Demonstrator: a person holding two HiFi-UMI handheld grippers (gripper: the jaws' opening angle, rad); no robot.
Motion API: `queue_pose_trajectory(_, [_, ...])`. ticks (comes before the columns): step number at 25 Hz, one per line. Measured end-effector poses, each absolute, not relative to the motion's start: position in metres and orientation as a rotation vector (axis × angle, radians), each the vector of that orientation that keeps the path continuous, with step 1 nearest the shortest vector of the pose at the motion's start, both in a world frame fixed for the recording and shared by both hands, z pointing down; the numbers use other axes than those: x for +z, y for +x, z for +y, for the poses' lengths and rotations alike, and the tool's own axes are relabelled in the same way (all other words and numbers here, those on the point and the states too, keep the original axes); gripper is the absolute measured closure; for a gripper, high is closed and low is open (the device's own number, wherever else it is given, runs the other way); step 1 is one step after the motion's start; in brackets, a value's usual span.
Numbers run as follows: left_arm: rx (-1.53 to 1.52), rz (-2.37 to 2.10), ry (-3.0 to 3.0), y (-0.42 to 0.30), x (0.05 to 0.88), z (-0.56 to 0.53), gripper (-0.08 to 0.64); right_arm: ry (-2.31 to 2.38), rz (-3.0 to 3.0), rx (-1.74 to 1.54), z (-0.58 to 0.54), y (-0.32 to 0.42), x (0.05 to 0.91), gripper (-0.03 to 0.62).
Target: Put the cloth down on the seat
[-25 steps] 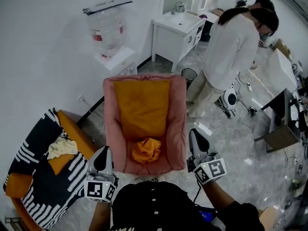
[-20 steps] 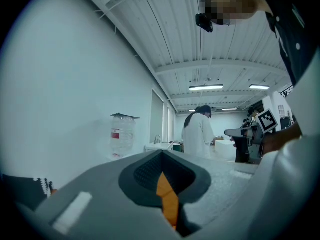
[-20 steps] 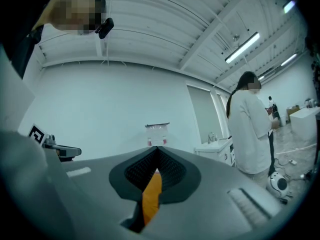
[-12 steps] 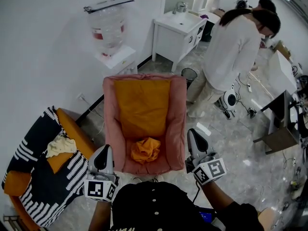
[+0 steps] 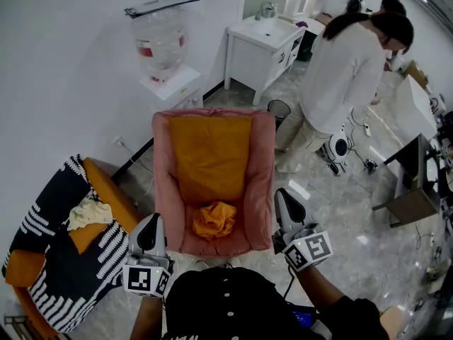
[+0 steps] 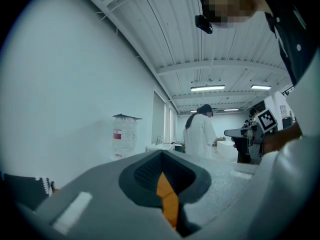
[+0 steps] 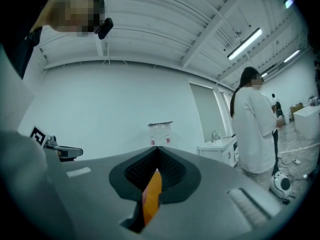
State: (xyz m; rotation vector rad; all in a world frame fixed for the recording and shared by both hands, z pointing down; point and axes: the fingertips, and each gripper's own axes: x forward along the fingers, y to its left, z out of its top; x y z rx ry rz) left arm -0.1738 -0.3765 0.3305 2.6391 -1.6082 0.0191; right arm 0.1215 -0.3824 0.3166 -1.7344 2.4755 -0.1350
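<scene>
**A:** How far along are we with the cloth?

**B:** We judge it done. The crumpled orange cloth (image 5: 215,220) lies in a heap on the seat of the pink padded armchair (image 5: 262,161), at the foot of the chair's orange back cushion (image 5: 211,154). Nothing touches it.

**A:** And our grippers?

**B:** The left gripper (image 5: 150,225) hangs beside the chair's left arm and the right gripper (image 5: 284,197) beside its right arm, both clear of the cloth. In each gripper view the jaws are pressed together, left (image 6: 161,156) and right (image 7: 157,151). Only a thin orange strip shows at the seam, and we cannot tell what it is. Neither pair pinches the cloth, so we see no step left.

**A:** What is the room like?

**B:** The floor is glossy grey marbled tile (image 5: 340,204) and the wall is plain white (image 5: 64,83). To the left, an orange chair draped with a black-and-white patterned throw (image 5: 64,261) carries a cream rag (image 5: 88,217). Against the wall stand a clear water bottle on a white stand (image 5: 159,44) and a white cabinet with a tap (image 5: 262,44). A small black wire bin (image 5: 279,110) sits behind the armchair. A person in a white top (image 5: 340,69) stands well apart, at the right.
</scene>
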Motion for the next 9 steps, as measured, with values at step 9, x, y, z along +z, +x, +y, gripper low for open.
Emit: queue_pose_trajectory(9, [0.013, -1.613, 2.641, -0.1768, 0.3299, -0.3758, 0.560, -1.735, 2.485, -0.121, -0.3847, 0.1198, 0.3182, 0.568])
